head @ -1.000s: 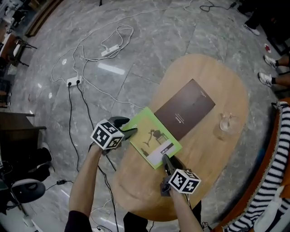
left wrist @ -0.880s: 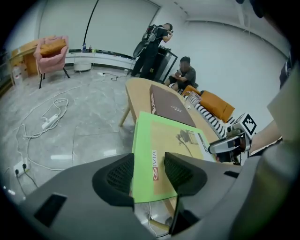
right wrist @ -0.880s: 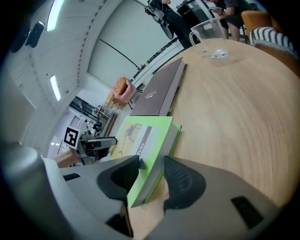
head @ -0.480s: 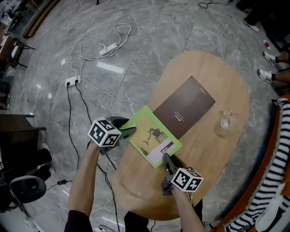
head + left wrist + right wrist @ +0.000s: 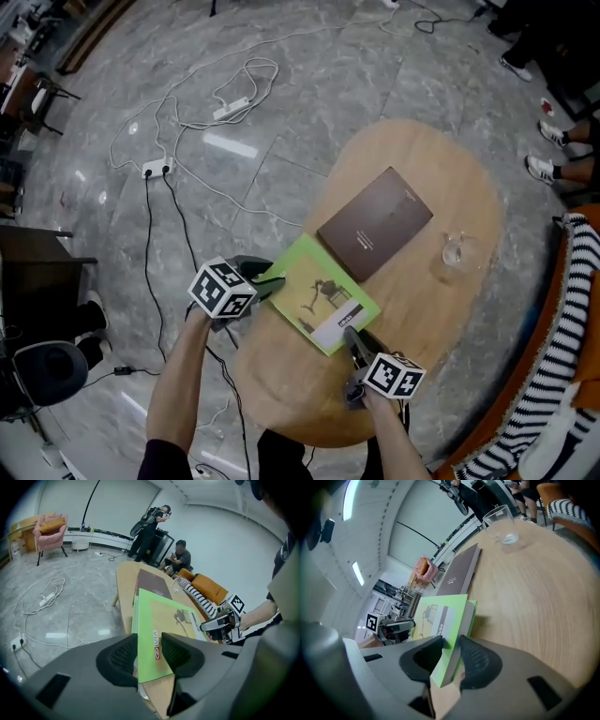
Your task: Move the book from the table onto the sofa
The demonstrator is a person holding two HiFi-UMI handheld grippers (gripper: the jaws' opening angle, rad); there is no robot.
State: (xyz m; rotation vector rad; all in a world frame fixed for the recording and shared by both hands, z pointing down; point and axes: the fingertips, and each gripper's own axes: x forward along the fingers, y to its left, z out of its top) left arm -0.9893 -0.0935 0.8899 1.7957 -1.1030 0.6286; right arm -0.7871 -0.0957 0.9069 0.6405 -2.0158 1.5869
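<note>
While their jaws have just been closing, left gripper (image 5: 271, 282) and right gripper (image 5: 350, 336) pinch the thin green softcover book (image 5: 314, 298), seemingly lifted off the oval wooden table (image 5: 441, 323).

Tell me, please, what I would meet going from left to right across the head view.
floor socket → left gripper → green book → brown book → glass → striped cloth
</note>
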